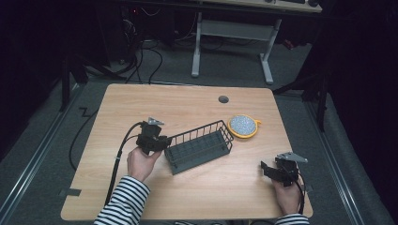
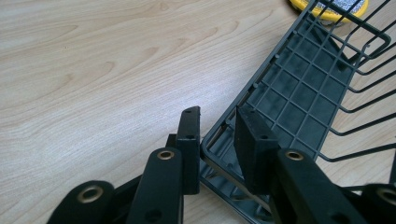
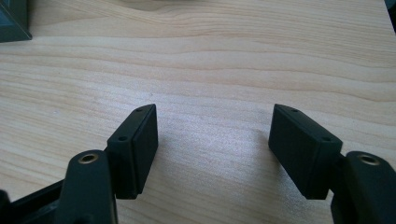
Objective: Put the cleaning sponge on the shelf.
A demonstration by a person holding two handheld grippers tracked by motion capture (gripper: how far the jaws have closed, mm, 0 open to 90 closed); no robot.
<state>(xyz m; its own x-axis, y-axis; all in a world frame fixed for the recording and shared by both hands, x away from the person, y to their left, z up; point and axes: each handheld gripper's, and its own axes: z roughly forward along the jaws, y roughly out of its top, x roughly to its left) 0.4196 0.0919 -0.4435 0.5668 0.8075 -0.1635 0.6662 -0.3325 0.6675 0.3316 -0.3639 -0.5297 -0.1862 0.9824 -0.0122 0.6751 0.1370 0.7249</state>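
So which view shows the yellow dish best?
The high view: the whole yellow dish sits beyond the wire basket. The left gripper view catches just its edge through the wires.

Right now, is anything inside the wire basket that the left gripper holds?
The wire basket looks empty: its grid floor shows bare along its length. The left gripper clamps the near end rim, hiding that corner. The yellow disc lies outside, beyond the far end.

Wire basket mid-table, round dish just right behind it, left hand-held gripper at basket's left end
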